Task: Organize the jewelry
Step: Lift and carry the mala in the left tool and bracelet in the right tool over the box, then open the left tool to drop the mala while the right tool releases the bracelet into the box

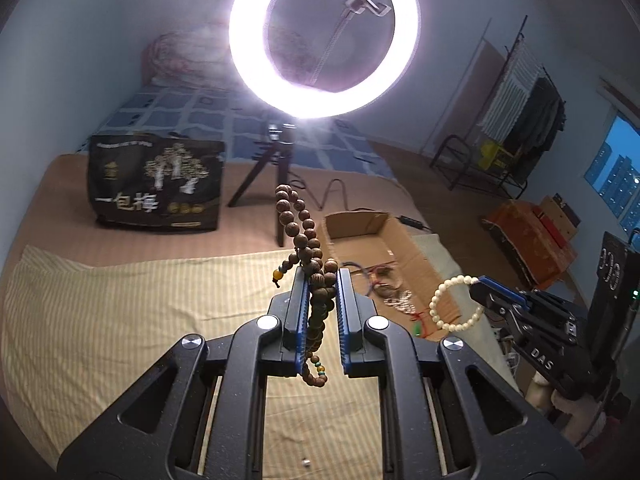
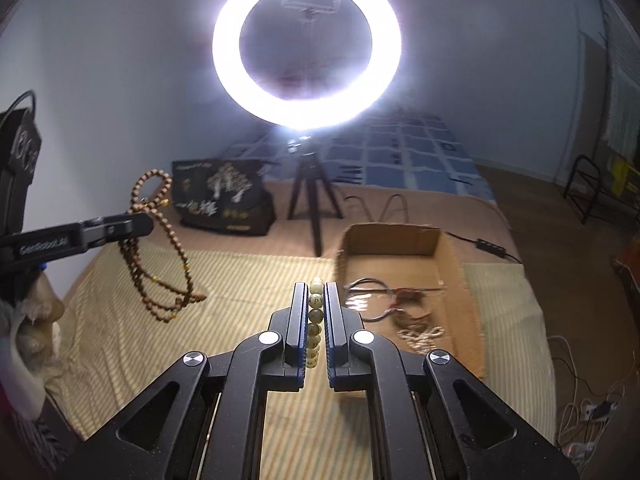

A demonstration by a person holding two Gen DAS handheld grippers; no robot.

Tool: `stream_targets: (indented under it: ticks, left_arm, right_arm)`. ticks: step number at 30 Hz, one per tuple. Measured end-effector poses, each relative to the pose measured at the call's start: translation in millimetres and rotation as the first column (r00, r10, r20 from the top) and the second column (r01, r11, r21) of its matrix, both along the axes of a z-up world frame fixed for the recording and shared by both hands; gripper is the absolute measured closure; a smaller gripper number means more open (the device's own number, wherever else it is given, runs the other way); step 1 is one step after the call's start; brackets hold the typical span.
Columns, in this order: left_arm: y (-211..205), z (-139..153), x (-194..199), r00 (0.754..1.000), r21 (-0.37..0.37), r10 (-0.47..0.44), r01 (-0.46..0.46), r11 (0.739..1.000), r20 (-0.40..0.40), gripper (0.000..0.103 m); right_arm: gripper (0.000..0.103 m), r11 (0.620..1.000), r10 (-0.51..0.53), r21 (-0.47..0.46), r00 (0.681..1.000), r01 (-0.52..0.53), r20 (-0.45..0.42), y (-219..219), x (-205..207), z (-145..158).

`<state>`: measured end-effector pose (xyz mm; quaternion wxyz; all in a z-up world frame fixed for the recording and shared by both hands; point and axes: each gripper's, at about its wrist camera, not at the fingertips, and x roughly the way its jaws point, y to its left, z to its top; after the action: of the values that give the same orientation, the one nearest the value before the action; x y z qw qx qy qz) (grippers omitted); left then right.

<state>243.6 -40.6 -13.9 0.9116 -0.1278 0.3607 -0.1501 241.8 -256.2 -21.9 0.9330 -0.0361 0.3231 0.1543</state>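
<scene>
Striped cloth (image 1: pixel 120 312); brown wooden bead strand (image 1: pixel 308 236) looped, dangling.

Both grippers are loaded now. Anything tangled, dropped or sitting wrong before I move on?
Nothing dropped. The long brown wooden bead strand hangs in loose, bunched loops from the left gripper. The cream bead bracelet sits cleanly in the right gripper. Jewelry in the cardboard box lies heaped.

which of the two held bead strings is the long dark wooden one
The brown wooden bead strand in the left tongs; the right tongs pinch a short cream bead bracelet.
</scene>
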Motion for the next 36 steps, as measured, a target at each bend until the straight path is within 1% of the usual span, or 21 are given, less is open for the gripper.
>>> stream_targets:
  ticks: [10, 20, 27, 32, 36]
  left_arm:
    - [-53, -2, 16, 0.998, -0.037, -0.068, 0.067, 0.997, -0.004, 0.092]
    - [-100, -13, 35, 0.992, -0.090, -0.125, 0.122, 0.988, -0.020, 0.092]
    - [-125, -29, 50, 0.987, -0.136, -0.150, 0.141, 0.981, -0.055, 0.092]
    - [-138, -43, 59, 0.984, -0.136, -0.159, 0.147, 0.980, -0.082, 0.092]
    - [-144, -58, 66, 0.978, -0.128, -0.168, 0.152, 0.980, -0.120, 0.092]
  right_arm:
    - [0.097, 0.995, -0.102, 0.010, 0.995, 0.102, -0.010, -45, 24, -6]
    - [0.097, 0.986, -0.162, 0.035, 0.986, 0.164, -0.042, -70, 52, -19]
    - [0.097, 0.980, -0.193, 0.027, 0.978, 0.196, -0.080, -80, 70, -36]
    - [0.097, 0.978, -0.205, 0.021, 0.974, 0.207, -0.097, -85, 79, -47]
    - [0.097, 0.976, -0.213, 0.019, 0.970, 0.216, -0.117, -89, 87, -55]
